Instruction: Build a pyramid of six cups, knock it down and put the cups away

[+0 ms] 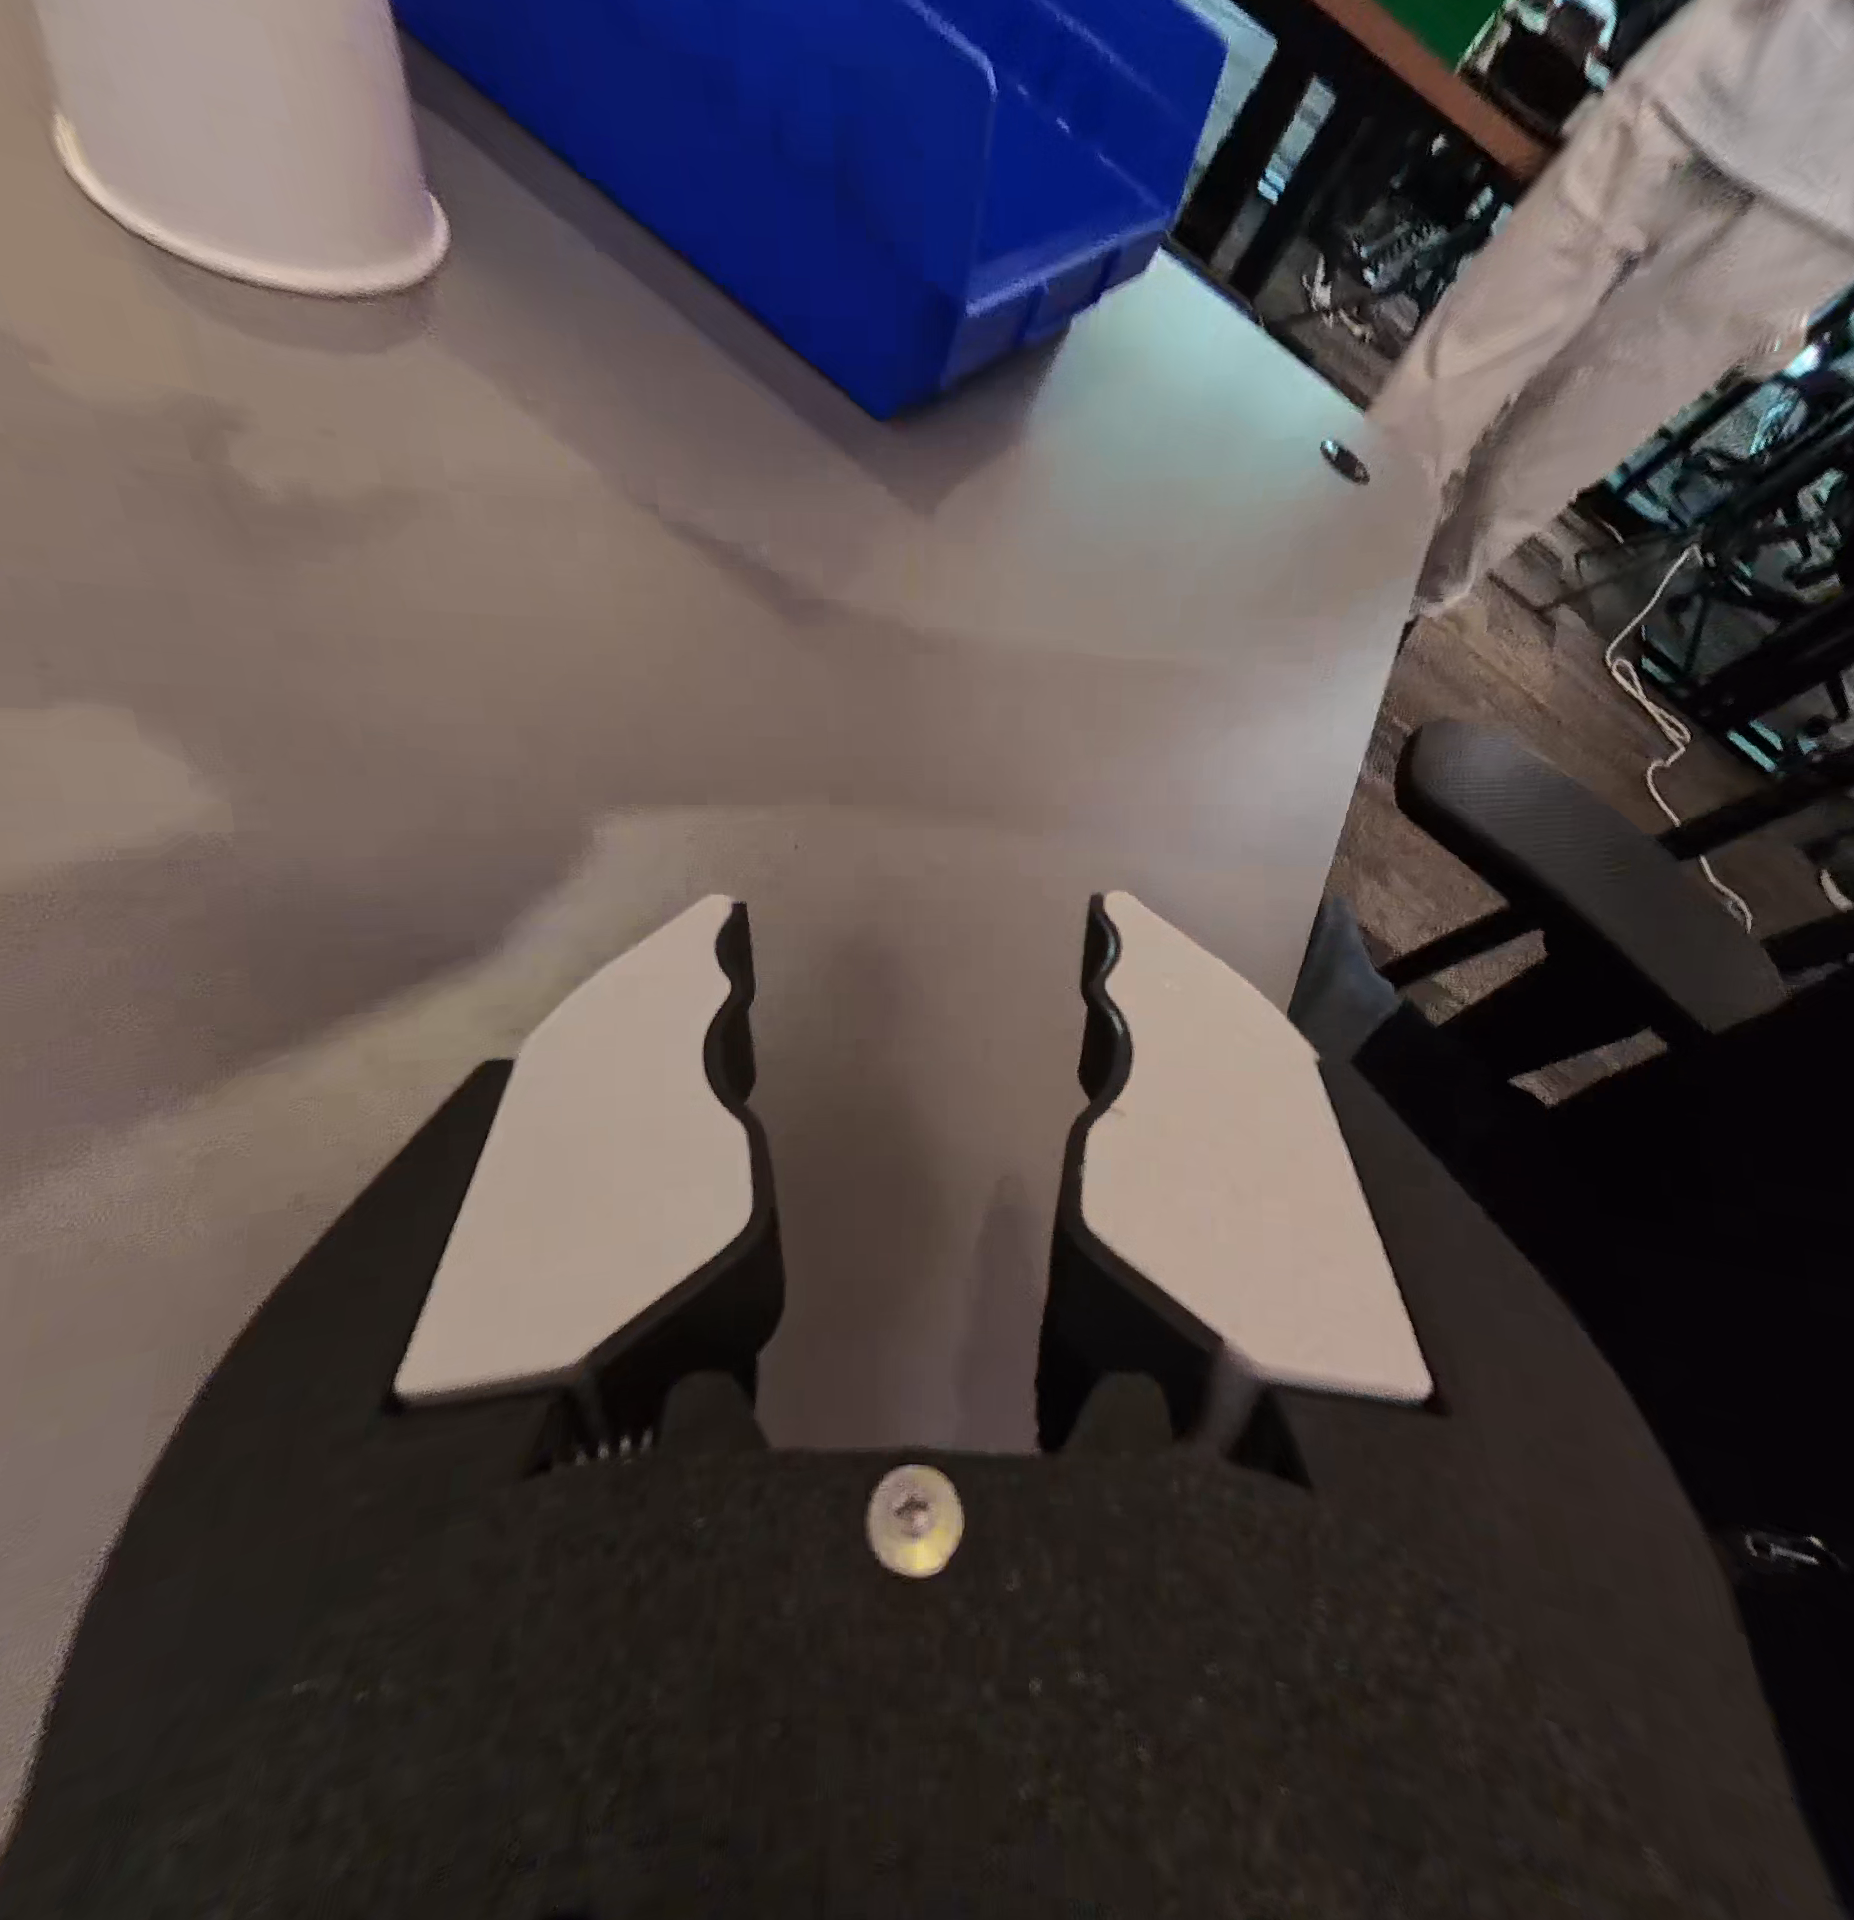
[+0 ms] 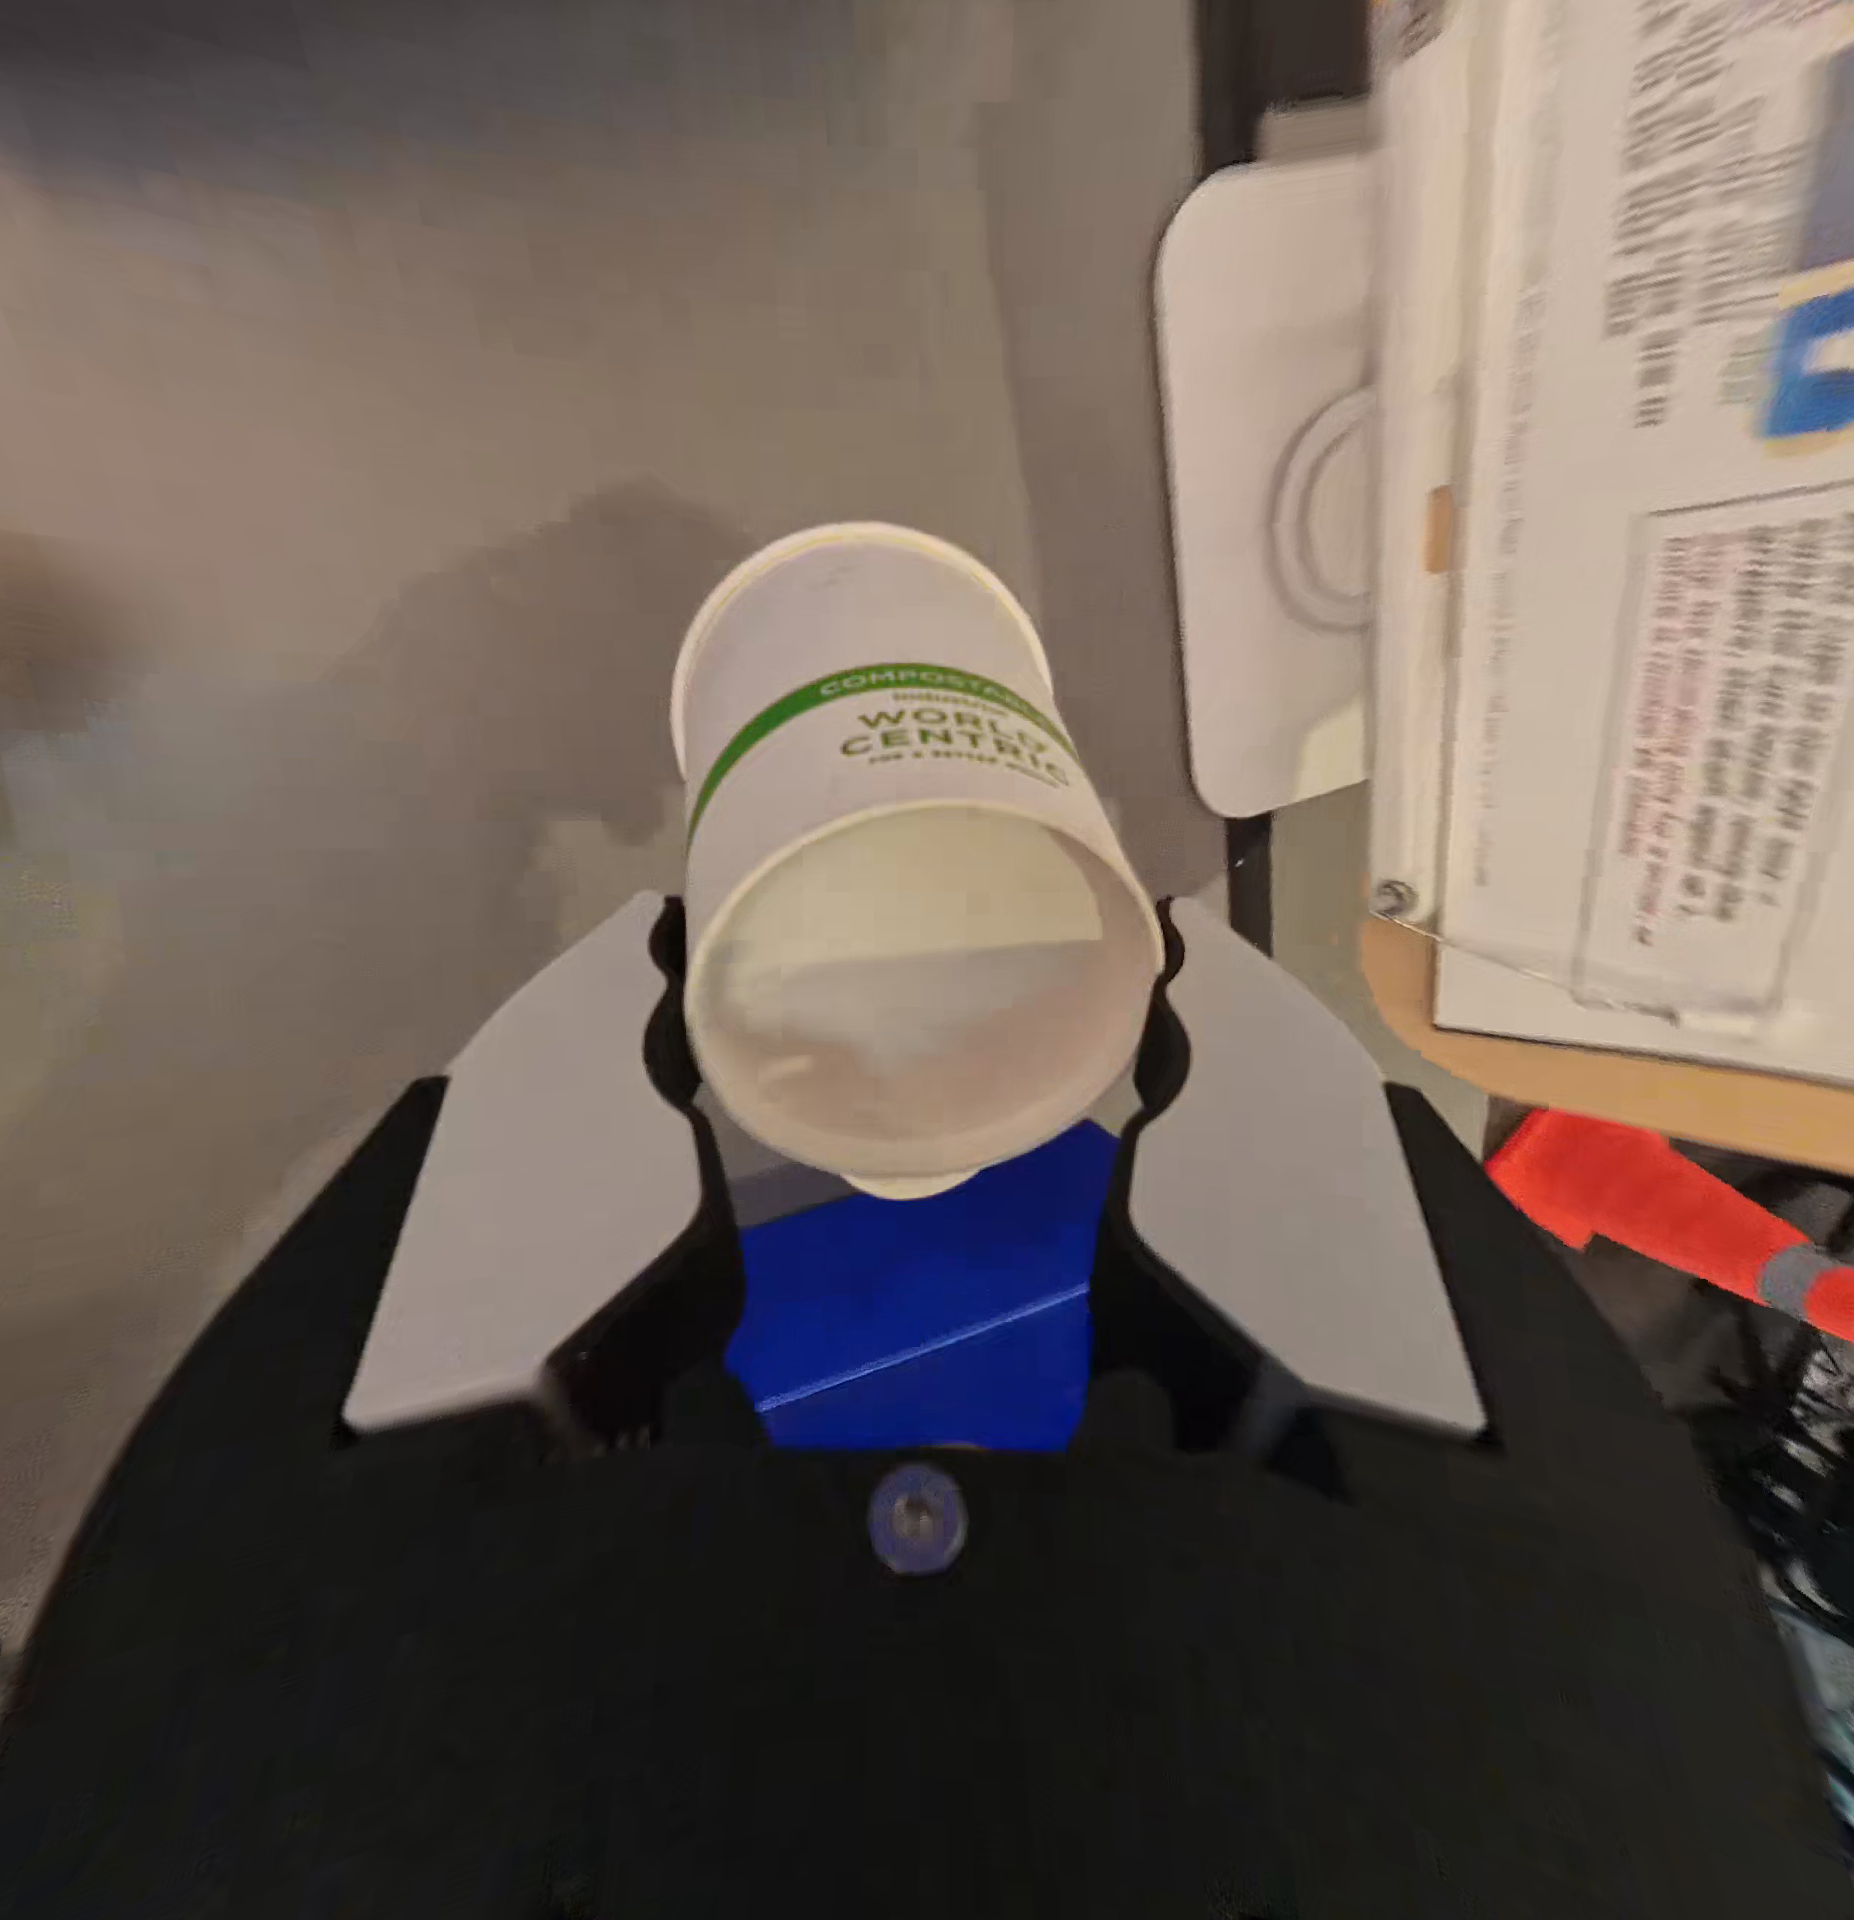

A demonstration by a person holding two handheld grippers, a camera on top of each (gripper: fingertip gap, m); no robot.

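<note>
Right gripper (image 2: 912, 935) fingers pinch a tapered paper cup (image 2: 892, 831); left gripper (image 1: 918, 935) fingers spread, empty.

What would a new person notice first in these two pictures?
The white paper cup with a green band, clamped between the right gripper fingers, with a blue bin beneath it. In the left view, the left gripper is open over the grey table, an upside-down cup far left.

I see a white paper cup with a green band (image 2: 881, 821) tipped on its side between my right tool (image 2: 912, 935) fingers, base toward me. Another white paper cup (image 1: 248, 135) stands upside down on the grey table (image 1: 590, 623).
</note>
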